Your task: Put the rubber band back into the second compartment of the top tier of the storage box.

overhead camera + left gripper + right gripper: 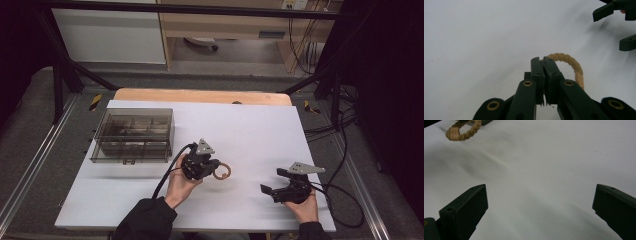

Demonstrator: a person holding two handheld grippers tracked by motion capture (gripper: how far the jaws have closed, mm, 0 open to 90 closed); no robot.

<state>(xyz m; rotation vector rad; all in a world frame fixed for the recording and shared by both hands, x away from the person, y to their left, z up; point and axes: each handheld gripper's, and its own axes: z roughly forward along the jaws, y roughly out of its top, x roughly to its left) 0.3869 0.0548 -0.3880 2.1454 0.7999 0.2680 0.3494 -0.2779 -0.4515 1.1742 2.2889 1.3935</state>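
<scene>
Left gripper [543,63] jaws clamped on tan braided rope ring [571,65], right gripper [540,202] jaws apart, smooth white tabletop [250,130]

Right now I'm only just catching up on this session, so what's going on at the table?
A person works at a white table with a gripper in each hand. The left gripper is shut on a tan braided ring, pinching one side of the loop. The right gripper sits off to the side with its jaws wide apart and nothing between them. A smoky compartment box stands at the table's left.
</scene>
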